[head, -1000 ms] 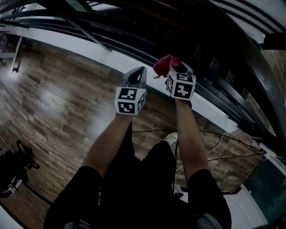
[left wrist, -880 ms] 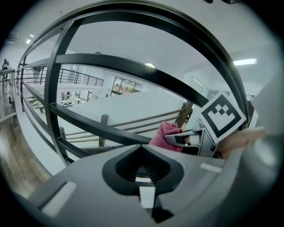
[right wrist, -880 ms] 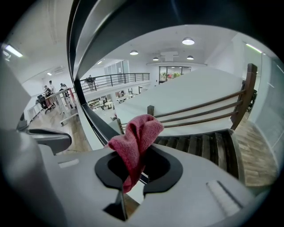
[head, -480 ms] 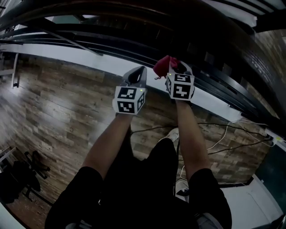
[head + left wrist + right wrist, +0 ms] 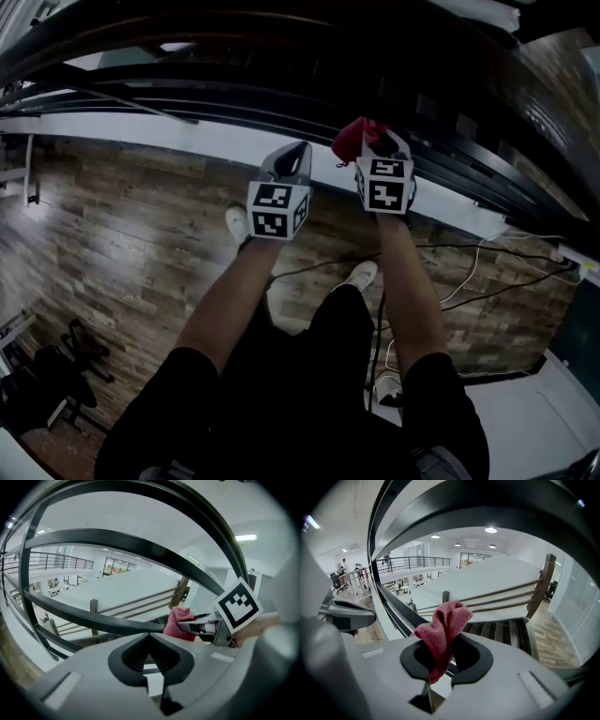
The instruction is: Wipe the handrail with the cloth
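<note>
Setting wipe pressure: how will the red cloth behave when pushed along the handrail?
Probably floppy: the cloth bunches and folds over where the right gripper pinches it. Likely light: one pinch holds it up. Its fuzzy weave should drag, not slip.

Left hand-held gripper [image 5: 297, 150] closed (empty); right hand-held gripper [image 5: 382, 141] clamps cloth [image 5: 353, 137].

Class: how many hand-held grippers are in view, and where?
2. The left hand-held gripper sits centre, holding nothing; the right hand-held gripper, just beside it, grips the red cloth. None seems hidden.
</note>
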`<action>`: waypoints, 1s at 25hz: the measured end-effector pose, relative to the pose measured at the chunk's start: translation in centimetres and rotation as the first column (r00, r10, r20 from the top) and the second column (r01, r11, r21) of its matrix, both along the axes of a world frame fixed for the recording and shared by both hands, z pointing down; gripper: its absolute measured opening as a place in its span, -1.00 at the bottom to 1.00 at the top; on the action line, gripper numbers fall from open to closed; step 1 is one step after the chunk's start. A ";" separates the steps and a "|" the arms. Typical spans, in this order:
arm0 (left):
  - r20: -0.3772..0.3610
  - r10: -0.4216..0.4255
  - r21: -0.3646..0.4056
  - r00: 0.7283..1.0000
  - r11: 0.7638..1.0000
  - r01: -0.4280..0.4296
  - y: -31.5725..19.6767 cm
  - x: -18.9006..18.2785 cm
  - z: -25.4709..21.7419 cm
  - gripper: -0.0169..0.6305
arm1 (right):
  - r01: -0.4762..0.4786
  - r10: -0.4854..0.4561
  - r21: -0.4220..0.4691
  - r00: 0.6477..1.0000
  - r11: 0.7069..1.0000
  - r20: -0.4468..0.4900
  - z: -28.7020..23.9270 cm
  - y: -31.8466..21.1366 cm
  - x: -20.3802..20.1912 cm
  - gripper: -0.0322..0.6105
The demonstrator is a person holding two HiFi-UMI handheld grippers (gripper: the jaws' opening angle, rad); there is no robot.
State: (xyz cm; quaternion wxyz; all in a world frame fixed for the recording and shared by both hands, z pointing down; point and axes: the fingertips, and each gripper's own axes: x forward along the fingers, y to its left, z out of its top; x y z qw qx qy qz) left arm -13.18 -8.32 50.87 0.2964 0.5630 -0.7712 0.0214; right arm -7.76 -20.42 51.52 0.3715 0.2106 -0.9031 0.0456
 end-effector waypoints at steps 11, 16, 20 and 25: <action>0.028 0.037 -0.002 0.999 0.999 -0.037 -3.3 4.1 -0.3 -0.95 | -0.007 0.006 0.030 1.000 1.000 0.009 -0.2 -3.0 4.5 -0.74; 0.055 0.017 0.001 0.998 1.000 -0.017 -4.8 6.0 -0.5 -0.95 | -0.010 0.009 0.033 1.000 0.999 0.019 -0.4 -4.8 7.0 -0.74; 0.073 0.000 0.003 0.997 1.000 -0.001 -5.9 7.5 -0.8 -0.95 | -0.004 0.004 0.025 1.000 1.000 0.018 -0.4 -6.0 9.0 -0.74; 0.086 0.036 0.003 0.996 0.999 -0.036 -8.3 10.5 -1.7 -0.95 | -0.017 0.018 -0.005 0.999 1.000 0.031 -0.3 -7.8 11.8 -0.74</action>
